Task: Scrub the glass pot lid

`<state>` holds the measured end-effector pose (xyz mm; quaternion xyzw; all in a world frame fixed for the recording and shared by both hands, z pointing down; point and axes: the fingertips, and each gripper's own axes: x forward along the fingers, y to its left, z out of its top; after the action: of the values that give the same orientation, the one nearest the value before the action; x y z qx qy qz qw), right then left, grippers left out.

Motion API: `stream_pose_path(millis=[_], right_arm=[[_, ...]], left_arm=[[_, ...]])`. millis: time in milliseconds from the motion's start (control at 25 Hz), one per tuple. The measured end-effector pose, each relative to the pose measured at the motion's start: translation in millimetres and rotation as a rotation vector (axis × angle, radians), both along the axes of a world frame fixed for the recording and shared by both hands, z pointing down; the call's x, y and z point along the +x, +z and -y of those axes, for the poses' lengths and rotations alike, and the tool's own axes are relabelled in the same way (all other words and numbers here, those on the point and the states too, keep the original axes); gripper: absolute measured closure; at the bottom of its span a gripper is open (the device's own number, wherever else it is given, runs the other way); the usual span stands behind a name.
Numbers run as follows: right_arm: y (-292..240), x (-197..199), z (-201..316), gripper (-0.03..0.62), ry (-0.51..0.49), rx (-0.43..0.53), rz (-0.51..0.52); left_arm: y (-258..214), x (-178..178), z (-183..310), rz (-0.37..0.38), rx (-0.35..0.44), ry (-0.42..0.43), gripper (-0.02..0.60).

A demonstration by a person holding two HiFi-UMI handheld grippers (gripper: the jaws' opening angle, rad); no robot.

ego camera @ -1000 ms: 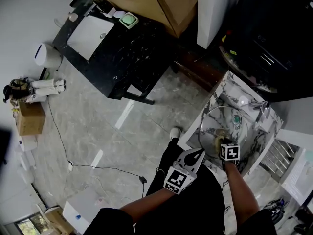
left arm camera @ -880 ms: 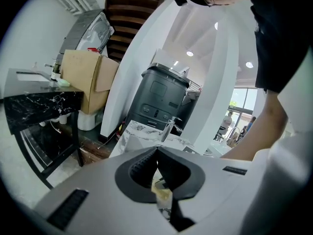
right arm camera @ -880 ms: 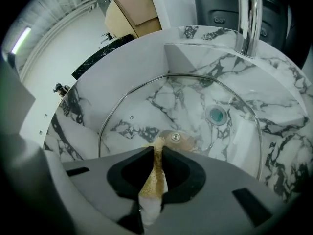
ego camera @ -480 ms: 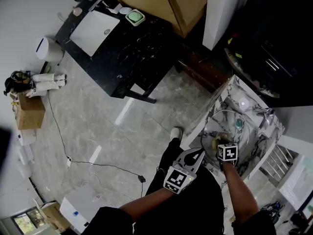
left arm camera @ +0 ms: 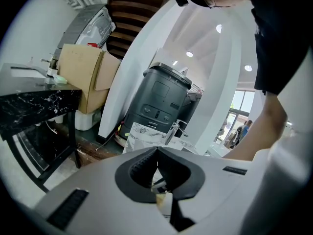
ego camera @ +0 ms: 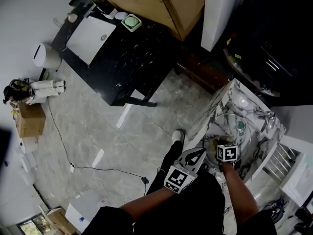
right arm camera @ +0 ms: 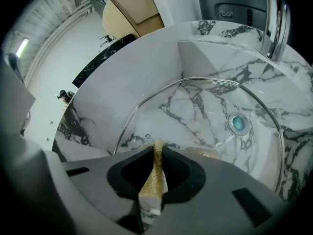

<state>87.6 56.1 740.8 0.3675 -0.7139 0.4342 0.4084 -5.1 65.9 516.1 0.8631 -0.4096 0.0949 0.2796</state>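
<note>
The glass lid [right arm camera: 195,106] lies in the marbled sink [right arm camera: 122,82], its metal rim leaning against the sink wall below the tap [right arm camera: 273,23]. That seems a sensible place for it, since the sink walls stop it sliding away under the scrubbing. A teal round piece [right arm camera: 238,123] shows through the glass; whether it is the drain or a knob I cannot tell.

The right gripper [right arm camera: 156,148] has its jaws pinched tight on a thin yellow-brown sponge [right arm camera: 152,180]. The sponge's top edge pokes out past the jaw tips against the near part of the lid, so the sponge rather than the jaws meets the glass. The left gripper [left arm camera: 157,150] hangs back by the person's body, clear of the sink, its jaws closed tip to tip with nothing between them. It plays no part in holding the lid.

Set against the head view of half a second ago, both grippers sit in almost the same spots. The lid looks slightly smaller and lower than a second ago, but the head camera has shifted too, so how much the lid itself moved is unclear.
</note>
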Motion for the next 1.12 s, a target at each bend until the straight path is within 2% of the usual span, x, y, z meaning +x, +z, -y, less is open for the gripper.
stream_pose_path(millis=[280, 600, 880, 1120], right_arm=[[-3, -17, 21, 0.533, 0.058, 0.013, -0.007], [-13, -21, 42, 0.534, 0.118, 0.052, -0.038], [-65, -7, 44, 0.534, 0.288, 0.163, 0.015], [-141, 6, 44, 0.534, 0.457, 0.303, 0.072]], left_arm=[[-4, -15, 24, 0.000, 0.011, 0.047, 0.566], [-4, -26, 45, -0.008, 0.028, 0.155, 0.566], [-20, -28, 55, -0.011, 0.071, 0.296, 0.566], [-33, -35, 67, -0.048, 0.068, 0.319, 0.566]])
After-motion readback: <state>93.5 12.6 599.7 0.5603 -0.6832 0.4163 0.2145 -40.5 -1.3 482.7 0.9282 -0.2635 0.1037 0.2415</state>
